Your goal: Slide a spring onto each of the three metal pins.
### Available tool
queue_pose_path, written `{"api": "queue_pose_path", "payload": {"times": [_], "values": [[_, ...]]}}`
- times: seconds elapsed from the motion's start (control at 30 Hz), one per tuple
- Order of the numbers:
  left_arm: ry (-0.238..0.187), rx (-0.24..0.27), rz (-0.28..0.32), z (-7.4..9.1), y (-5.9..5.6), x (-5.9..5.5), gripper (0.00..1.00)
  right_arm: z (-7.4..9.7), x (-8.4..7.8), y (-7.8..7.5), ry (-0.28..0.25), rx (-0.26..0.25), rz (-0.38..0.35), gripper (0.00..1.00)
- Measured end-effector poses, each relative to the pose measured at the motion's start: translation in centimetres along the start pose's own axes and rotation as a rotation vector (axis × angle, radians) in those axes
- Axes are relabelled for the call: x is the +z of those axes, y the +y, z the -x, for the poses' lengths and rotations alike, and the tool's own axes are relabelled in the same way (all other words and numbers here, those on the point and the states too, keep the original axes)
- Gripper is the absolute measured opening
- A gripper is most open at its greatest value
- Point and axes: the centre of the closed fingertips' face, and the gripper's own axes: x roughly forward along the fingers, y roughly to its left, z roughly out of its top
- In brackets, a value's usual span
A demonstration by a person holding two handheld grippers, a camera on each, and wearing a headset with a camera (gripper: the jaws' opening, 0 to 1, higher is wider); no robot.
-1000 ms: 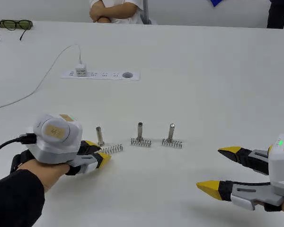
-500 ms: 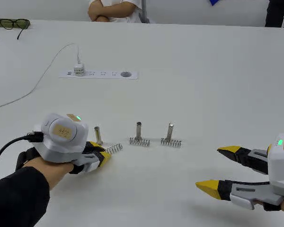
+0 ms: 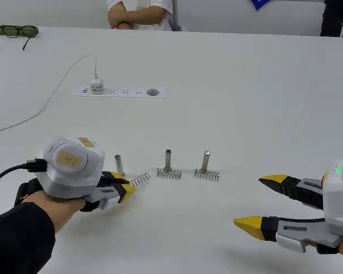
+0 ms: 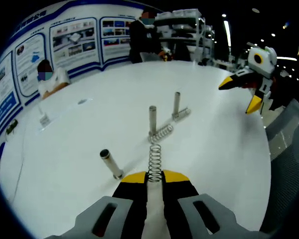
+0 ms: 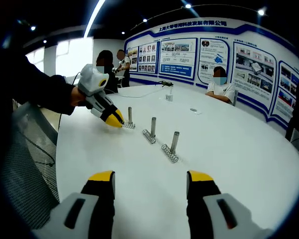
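1. Spring [image 4: 154, 159] number one: found pinched by its near end in the left tongs [image 4: 148, 175], closed narrow on the coil, with the free end jutting forward past the yellow tips. Could not tell whether that free end was clear of the white tabletop [image 3: 234, 114].
2. Noted the left pin [image 3: 118, 164] upright and bare, just beside the held coil on its left in the left gripper view. Near, but apart, and not lined up with the coil's open end.
3. Judged the first of three threadings to be in hand: coil picked up, not yet over any pin.
4. Judged the next move to call for swinging the free end above the left pin's top, tipping the coil in line with the pin, then lowering it. Expected some flop, since gripped at one end only.
5. Found the middle pin [image 3: 168, 160] upright and bare, with a second spring [image 3: 169, 173] lying on its side at its foot, touching or nearly so.
6. Found the right pin [image 3: 206, 161] likewise upright and bare, with a third spring [image 3: 207, 174] lying across its base.
7. Noted the right tongs [image 3: 250, 201] spread wide, holding nothing, low over the tabletop and well apart from the right pin, pointing back toward the row.
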Motion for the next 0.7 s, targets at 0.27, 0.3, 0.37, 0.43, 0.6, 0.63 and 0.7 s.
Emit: {"api": "queue_pose_path", "payload": {"times": [0.27, 0.3, 0.37, 0.43, 0.6, 0.63, 0.7], "values": [[-0.033, -0.046, -0.043, 0.9, -1.5, 0.8, 0.10, -0.5, 1.3, 1.2, 0.000, 0.063, 0.031, 0.49], [-0.036, -0.048, -0.046, 0.9, -1.5, 0.8, 0.10, -0.6, 1.6, 1.3, -0.003, 0.072, 0.034, 0.48], [-0.047, -0.060, -0.054, 1.1, -1.7, 1.0, 0.10, -0.9, 2.2, 1.7, -0.008, 0.091, 0.042, 0.45], [-0.054, -0.065, -0.060, 1.3, -1.9, 1.2, 0.10, -1.3, 2.8, 2.0, -0.011, 0.107, 0.056, 0.43], [-0.081, -0.081, -0.065, 1.9, -2.7, 2.0, 0.10, -2.3, 4.3, 2.9, -0.024, 0.152, 0.081, 0.40], [-0.086, -0.082, -0.063, 2.0, -2.8, 2.1, 0.10, -2.4, 4.6, 3.1, -0.030, 0.159, 0.084, 0.39], [-0.099, -0.086, -0.059, 2.2, -3.1, 2.4, 0.10, -2.9, 5.1, 3.5, -0.034, 0.173, 0.099, 0.39]]}}
